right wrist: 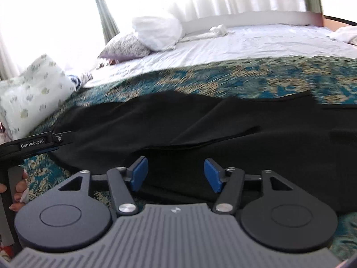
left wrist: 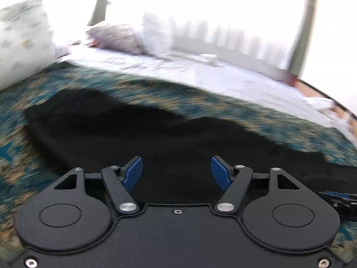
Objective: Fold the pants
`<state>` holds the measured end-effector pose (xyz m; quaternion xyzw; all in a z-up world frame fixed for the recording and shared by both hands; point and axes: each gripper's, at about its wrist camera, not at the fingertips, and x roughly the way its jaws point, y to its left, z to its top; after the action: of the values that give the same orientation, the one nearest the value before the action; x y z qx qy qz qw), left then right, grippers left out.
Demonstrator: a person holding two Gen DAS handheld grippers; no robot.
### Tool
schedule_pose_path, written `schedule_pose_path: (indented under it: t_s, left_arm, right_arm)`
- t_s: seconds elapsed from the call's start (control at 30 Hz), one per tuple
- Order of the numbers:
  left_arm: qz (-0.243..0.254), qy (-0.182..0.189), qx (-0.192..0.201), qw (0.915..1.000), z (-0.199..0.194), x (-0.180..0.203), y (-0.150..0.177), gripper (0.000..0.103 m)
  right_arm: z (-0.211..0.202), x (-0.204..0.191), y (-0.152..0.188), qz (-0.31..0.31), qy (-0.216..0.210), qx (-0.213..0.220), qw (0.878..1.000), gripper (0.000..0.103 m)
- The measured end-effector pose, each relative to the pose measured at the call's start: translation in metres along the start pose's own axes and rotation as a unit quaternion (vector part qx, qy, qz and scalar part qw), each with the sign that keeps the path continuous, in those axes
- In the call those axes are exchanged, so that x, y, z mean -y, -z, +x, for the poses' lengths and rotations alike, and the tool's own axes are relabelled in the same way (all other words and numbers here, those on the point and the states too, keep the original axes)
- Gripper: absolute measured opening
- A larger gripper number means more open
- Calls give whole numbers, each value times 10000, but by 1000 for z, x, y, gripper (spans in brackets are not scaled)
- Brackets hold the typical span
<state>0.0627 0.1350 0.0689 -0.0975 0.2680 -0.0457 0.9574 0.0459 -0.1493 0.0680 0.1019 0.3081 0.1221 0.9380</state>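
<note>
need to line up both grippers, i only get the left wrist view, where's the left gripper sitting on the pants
Observer: The left gripper is at the left end of the black pants, seen from the side in the right wrist view.
Operator: right gripper open
Observer: Yes, the right gripper has its jaws apart over the near edge of the pants.
Operator: any fold showing
Observer: A long crease runs across the pants, with the upper layer's edge lying over the lower part.

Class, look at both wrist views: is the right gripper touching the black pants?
Cannot tell. In the right wrist view, the right gripper is open with the black pants behind the gap, but neither view shows contact or a clear gap.
</note>
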Motion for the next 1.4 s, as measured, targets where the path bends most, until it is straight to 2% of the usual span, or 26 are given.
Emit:
schedule_pose_path:
  t_s: [0.1, 0.17, 0.23, 0.27, 0.3, 0.37, 0.4, 0.47, 0.5, 0.57, 0.63, 0.73, 0.83, 0.9, 1.0, 1.03, 1.13, 1.2, 1.27, 1.33, 1.4]
  left_arm:
    - [413, 654, -1, 9970, 2, 35, -6, 68]
    - [756, 1066, -94, 9914, 10, 61, -7, 69]
    - [1095, 1311, -206, 9851, 20, 89, -4, 66]
    - [1235, 1403, -266, 9820, 23, 103, -2, 58]
    - [1351, 1533, -347, 9783, 30, 116, 0, 40]
    - [1465, 1893, -600, 9691, 40, 140, 4, 23]
    - [1460, 2054, -737, 9649, 48, 150, 6, 23]
    - [1484, 2218, -906, 9595, 60, 171, 10, 23]
    - [1543, 2212, -975, 9580, 68, 181, 11, 23]
    - [1653, 2155, -1140, 9556, 87, 197, 14, 23]
    - [1795, 1948, -1278, 9558, 106, 209, 19, 23]
    - [2035, 1255, -1228, 9632, 128, 206, 22, 23]
    - [2021, 521, -1061, 9722, 144, 190, 12, 24]
    - [1919, -58, -951, 9768, 151, 175, 2, 24]
    - [1491, -816, -917, 9812, 162, 146, -16, 23]
    - [1344, -937, -911, 9823, 163, 137, -20, 23]
    - [1098, -818, -881, 9867, 154, 114, -27, 26]
    - [1174, -699, -815, 9873, 147, 111, -25, 31]
    - [1316, -703, -726, 9861, 138, 111, -22, 32]
    - [1361, -612, -662, 9866, 130, 108, -19, 34]
    - [1297, -468, -655, 9883, 120, 108, -16, 36]
  right_arm:
    - [-20, 17, 2, 133, 366, 233, 9990, 76]
    - [-29, 30, 4, 179, 812, 323, 9960, 76]
    - [-30, 41, 7, 200, 1216, 284, 9920, 76]
    - [-31, 46, 9, 218, 1334, 278, 9904, 76]
    - [-31, 51, 11, 252, 1386, 284, 9896, 76]
    - [-27, 57, 15, 308, 1375, 256, 9897, 58]
    - [-25, 58, 17, 302, 1378, 206, 9898, 54]
    - [-17, 61, 22, 236, 1510, 49, 9882, 37]
    - [-13, 62, 25, 223, 1586, -13, 9871, 36]
    - [-9, 67, 32, 287, 1692, -36, 9851, 43]
    - [-12, 71, 36, 356, 1664, 45, 9854, 42]
    - [-12, 75, 37, 433, 1661, 100, 9851, 41]
    - [-13, 76, 40, 435, 1634, 152, 9855, 40]
    - [-14, 76, 42, 422, 1612, 187, 9858, 40]
    - [-17, 80, 42, 543, 1529, 259, 9864, 41]
    - [-20, 82, 42, 633, 1463, 315, 9867, 43]
    - [-38, 97, 44, 1128, 1239, 691, 9834, 59]
    - [-56, 112, 45, 1550, 1280, 1025, 9742, 61]
    - [-75, 134, 44, 1996, 1543, 1330, 9585, 62]
    - [-95, 159, 44, 2397, 2133, 1565, 9341, 62]
    - [-111, 185, 46, 2811, 2726, 1695, 9044, 63]
